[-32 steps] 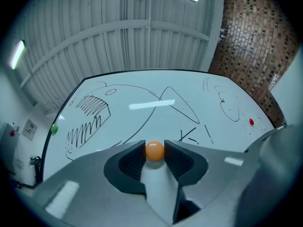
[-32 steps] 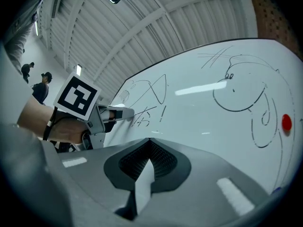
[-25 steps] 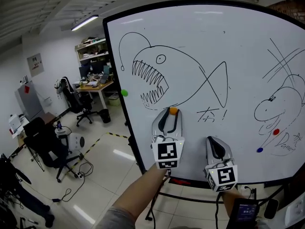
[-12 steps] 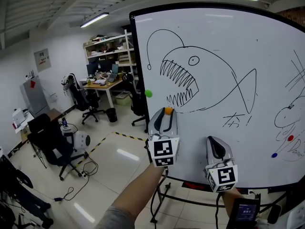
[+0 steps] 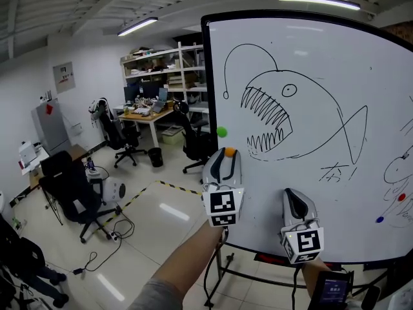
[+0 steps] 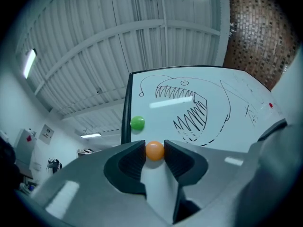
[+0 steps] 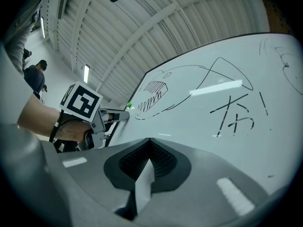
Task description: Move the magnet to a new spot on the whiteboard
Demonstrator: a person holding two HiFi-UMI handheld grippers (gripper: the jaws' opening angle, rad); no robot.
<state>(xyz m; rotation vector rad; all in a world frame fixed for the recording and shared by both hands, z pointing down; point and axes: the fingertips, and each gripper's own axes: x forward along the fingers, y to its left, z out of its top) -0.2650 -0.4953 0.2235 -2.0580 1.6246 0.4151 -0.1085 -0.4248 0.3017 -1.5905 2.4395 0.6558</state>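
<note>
- Lowest in the head view, at bottom centre, a bare forearm (image 5: 184,267) reaches up into the frame and carries the left gripper (image 5: 227,157).
- Lower right of centre, the right gripper (image 7: 148,144) sits low in front of the whiteboard (image 5: 322,63). Its own view shows the jaws pressed together with nothing between them.
- Now the left gripper, just left of centre: its jaws are clamped on the orange magnet (image 6: 155,150), one pad on each side of the little ball.
- That orange magnet is up at the whiteboard's lower left part, just inside the black frame. I cannot tell whether it touches the board.
- A green magnet (image 6: 138,123) sits just above and slightly left of it, hard by the board's left edge.
- Across the board's middle runs a drawn fish (image 5: 290,118) with long teeth, and at far right a red magnet (image 5: 401,197) sits above a blue magnet (image 5: 379,219).
- Off to the left, well behind the board, office chairs (image 5: 71,196) stand on the shiny floor, with a cluttered worktop (image 5: 143,114) and shelves (image 5: 164,60) against the back wall.
</note>
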